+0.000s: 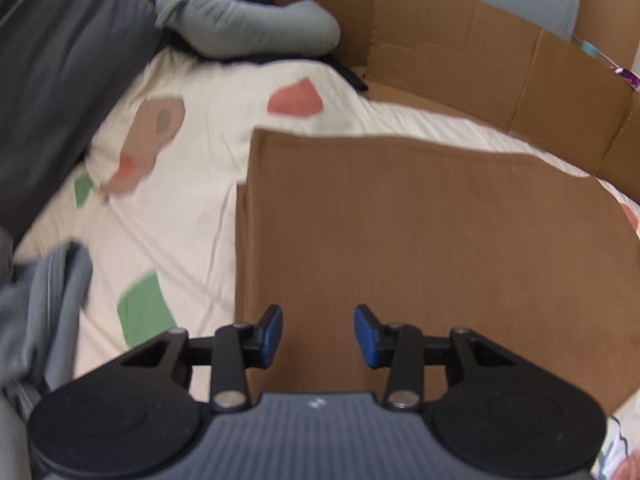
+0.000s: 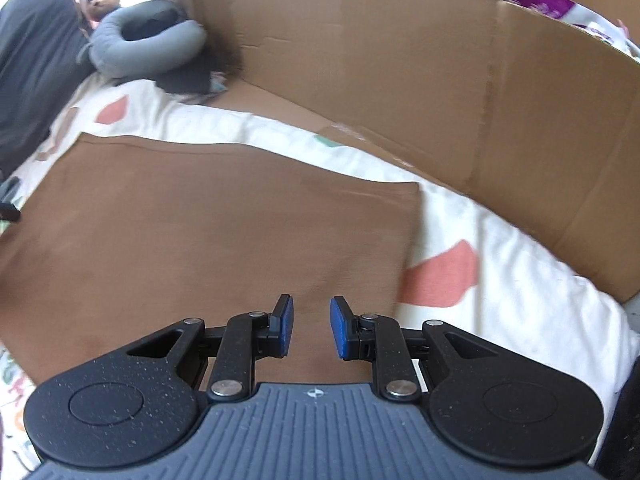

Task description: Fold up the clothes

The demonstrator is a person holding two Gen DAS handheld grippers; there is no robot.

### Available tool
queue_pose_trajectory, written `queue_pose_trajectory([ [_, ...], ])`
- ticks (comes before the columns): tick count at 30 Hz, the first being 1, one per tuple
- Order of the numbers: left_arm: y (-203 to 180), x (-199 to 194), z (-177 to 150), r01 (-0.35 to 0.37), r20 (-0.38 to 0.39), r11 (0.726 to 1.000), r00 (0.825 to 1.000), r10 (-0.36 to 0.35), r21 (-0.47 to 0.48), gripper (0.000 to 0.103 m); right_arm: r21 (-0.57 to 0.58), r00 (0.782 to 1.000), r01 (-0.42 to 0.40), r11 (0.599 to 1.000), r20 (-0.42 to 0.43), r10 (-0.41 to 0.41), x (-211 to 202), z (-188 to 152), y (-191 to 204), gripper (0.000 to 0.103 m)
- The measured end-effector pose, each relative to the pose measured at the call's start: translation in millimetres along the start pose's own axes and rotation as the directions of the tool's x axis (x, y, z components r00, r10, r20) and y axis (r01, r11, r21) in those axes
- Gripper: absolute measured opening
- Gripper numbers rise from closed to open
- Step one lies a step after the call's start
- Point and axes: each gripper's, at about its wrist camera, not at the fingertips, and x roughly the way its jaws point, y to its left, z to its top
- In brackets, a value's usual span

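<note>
Lying flat on the patterned bedsheet [image 1: 208,216], the brown garment [image 1: 420,232] spreads directly ahead of and beneath both tongs; the left gripper [image 1: 318,330] hangs over it with jaws wide and empty, the right gripper [image 2: 311,327] likewise, gap narrower; no readable writing anywhere

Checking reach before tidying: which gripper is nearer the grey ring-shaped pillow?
Left. The left gripper is over the brown garment's pillow-side edge; the right gripper is farther from the grey pillow.
</note>
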Motion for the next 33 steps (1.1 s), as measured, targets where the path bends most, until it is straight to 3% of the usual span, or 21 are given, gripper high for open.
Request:
queue_pose_trajectory([
  [5,2,-9,-25,-0.019,-0.036,0.999,0.999,0.018,-0.026,0.042,-0.033,0.998,-0.005,0.999,-0.067,0.003,8,-18,19,0.029],
  [15,0,-20,-56,-0.113,-0.117,0.983,0.984,0.131,0.147,0.045,-0.053,0.986,0.040,0.998,-0.162,-0.048,-16,-65,23,0.038],
  [20,7,-26,-63,-0.152,-0.170,0.976,0.969,0.178,0.156,0.045,-0.051,0.977,0.059,0.997,-0.202,-0.068,-36,-82,17,0.039],
  [24,4,-44,-58,-0.162,-0.154,0.972,0.970,0.188,0.168,0.045,-0.020,0.973,0.109,0.994,-0.202,-0.111,-57,-90,7,0.039],
  [30,-5,-77,-40,-0.156,-0.110,0.977,0.979,0.173,0.147,0.045,0.070,0.984,0.097,0.993,-0.159,-0.085,-91,-93,-1,0.039],
  [33,-11,-93,-31,-0.152,-0.083,0.978,0.983,0.165,0.139,0.054,0.119,0.988,0.087,0.989,-0.138,-0.070,-101,-91,0,0.039],
])
